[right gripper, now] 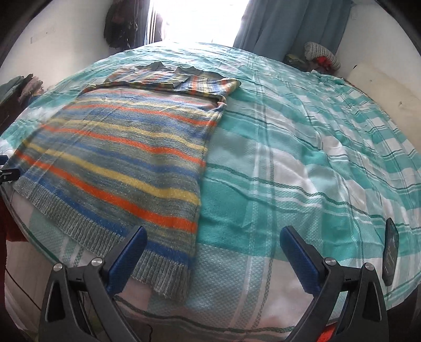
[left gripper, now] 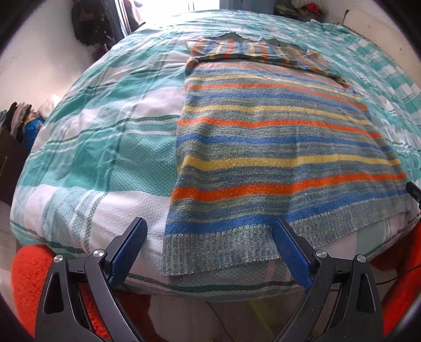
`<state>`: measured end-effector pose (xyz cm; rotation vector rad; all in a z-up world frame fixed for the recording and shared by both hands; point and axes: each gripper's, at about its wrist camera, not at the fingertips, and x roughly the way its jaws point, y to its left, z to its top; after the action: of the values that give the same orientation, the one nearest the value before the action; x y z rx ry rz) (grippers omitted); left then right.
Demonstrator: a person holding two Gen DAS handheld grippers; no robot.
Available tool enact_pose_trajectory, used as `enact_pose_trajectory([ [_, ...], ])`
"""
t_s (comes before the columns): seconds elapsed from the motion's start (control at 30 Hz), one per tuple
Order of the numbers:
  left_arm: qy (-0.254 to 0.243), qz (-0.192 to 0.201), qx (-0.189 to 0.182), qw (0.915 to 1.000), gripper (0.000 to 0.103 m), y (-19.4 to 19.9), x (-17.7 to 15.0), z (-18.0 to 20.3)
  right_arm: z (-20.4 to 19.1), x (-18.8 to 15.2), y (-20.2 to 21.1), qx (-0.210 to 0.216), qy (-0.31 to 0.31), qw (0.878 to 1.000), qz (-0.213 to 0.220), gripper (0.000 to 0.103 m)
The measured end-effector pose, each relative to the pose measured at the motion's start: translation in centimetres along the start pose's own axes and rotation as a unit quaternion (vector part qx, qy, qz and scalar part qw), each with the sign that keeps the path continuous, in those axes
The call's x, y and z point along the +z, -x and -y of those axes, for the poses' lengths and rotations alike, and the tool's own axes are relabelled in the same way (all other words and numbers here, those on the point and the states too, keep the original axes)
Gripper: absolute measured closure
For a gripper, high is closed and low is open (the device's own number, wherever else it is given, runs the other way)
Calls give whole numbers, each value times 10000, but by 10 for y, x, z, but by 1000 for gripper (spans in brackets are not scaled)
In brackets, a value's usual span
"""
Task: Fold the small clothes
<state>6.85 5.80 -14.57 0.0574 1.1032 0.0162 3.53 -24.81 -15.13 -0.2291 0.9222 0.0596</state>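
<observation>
We see a stripy sweater lying flat on a big bed. The sweater has orange, yellow, blue and grey-green stripes. Its sleeves are folded in across the top, at the far end, so it looks like a long box shape. Its ribbed bottom edge lies at the near edge of the bed, close to us. The bed has a cover with green and white squares, and it is a bit wrinkly. Our left claw is spread wide and pinches nothing. It hangs just in front of the near edge of the bed, with the left bottom corner of the sweater showing between its two blue fingers. Our right claw is spread wide too, and it pinches nothing. From its camera the right bottom corner of the sweater sits just by its left finger, and the rest of the gap shows bare bed cover. A dark phone lies on the bed near the right edge, well apart from the sweater. We also see a bright window and a blue curtain behind the bed.
</observation>
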Motion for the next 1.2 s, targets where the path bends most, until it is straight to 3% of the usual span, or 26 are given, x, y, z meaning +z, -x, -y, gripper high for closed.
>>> enact_pose_trajectory([
  [0.43,-18,56,55,10000,7,2,-3,0,-5,-7,-3,-75,93,9999,-16,3],
  [0.67,260,431,-137,9986,7,16,-1,-9,-3,-9,-3,-101,1,9999,2,3],
  [0.93,533,705,11,9961,7,20,1,-22,3,-9,-3,-103,-110,9999,50,3],
  [1.2,509,682,199,9962,7,10,3,-20,4,-9,-5,-153,-134,9998,23,3],
])
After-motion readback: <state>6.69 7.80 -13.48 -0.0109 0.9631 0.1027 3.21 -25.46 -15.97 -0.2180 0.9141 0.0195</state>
